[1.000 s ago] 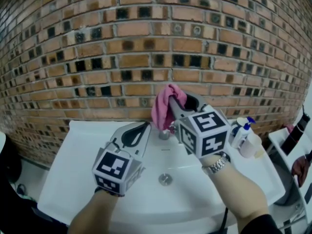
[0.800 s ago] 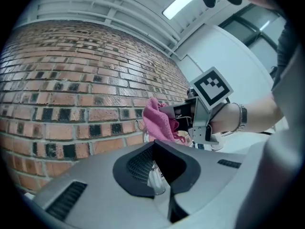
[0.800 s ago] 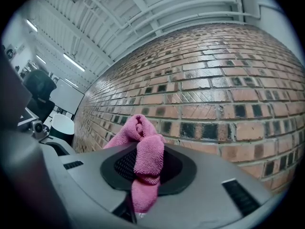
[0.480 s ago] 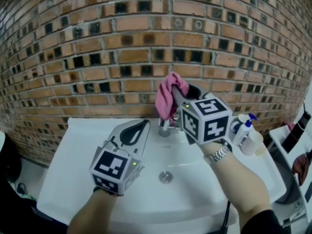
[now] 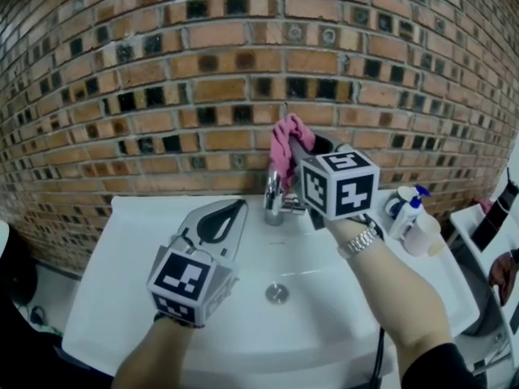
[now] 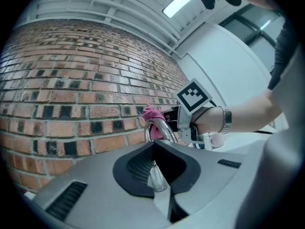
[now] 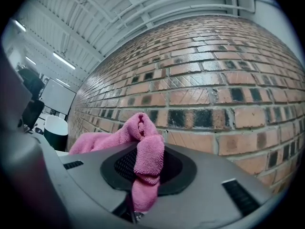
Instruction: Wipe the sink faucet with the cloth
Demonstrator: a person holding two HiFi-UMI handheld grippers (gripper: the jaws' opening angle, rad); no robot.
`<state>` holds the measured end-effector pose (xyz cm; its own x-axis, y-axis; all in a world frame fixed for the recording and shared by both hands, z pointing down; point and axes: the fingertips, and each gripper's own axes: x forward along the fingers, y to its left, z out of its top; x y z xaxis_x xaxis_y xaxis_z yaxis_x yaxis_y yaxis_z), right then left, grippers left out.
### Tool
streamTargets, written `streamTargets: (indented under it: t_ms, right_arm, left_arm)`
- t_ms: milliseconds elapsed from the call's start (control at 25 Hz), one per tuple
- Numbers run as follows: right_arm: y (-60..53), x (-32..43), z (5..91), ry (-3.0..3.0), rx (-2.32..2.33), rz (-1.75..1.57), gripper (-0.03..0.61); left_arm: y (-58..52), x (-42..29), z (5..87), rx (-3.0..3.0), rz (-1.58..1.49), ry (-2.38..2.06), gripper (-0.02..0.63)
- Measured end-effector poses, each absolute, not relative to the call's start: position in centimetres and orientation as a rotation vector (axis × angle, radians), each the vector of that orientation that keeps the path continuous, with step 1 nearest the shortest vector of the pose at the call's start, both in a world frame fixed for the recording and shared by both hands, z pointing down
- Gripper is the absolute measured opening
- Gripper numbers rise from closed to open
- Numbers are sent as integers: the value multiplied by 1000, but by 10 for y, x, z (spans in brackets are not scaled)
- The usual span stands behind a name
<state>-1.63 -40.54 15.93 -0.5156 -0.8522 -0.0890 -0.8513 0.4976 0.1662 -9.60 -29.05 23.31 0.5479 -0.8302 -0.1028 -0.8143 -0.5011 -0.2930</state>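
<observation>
Brick wall in brown and black fills the background, and a white sink is set against its foot. 2 grippers, each with a marker cube, are over the basin.

The left gripper is above the basin's left half. It points up the picture toward the faucet, with its jaws pressed together and nothing between them. The right gripper reaches in from the right toward the wall, and its jaws pinch the pink cloth.

The chrome faucet stands at the middle of the sink's back rim. Its long axis is upright, and its top bends over so that the spout points out over the basin toward the person. The cloth sits at the crown of that bend, between faucet and wall, and appears to touch it.

Only the head view shows the drain, the bottles at the sink's right rear corner and the watch on the right wrist. The left gripper view alone shows the faucet side-on as a shiny arch, with pink cloth behind and inside the curve and the right gripper's cube beyond. The right gripper view alone shows the grip itself: a fold of cloth clamped deep between the jaws, the rest bunched up and trailing to the left.
</observation>
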Motion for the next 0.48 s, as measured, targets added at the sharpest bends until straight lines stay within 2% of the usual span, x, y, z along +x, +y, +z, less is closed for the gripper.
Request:
streamTargets:
  t_ms: [480]
  right_arm:
    - [-429, -9, 192, -2621, 1579, -234, 71]
  left_arm:
    - [-293, -98, 236, -2489, -88, 1381, 3]
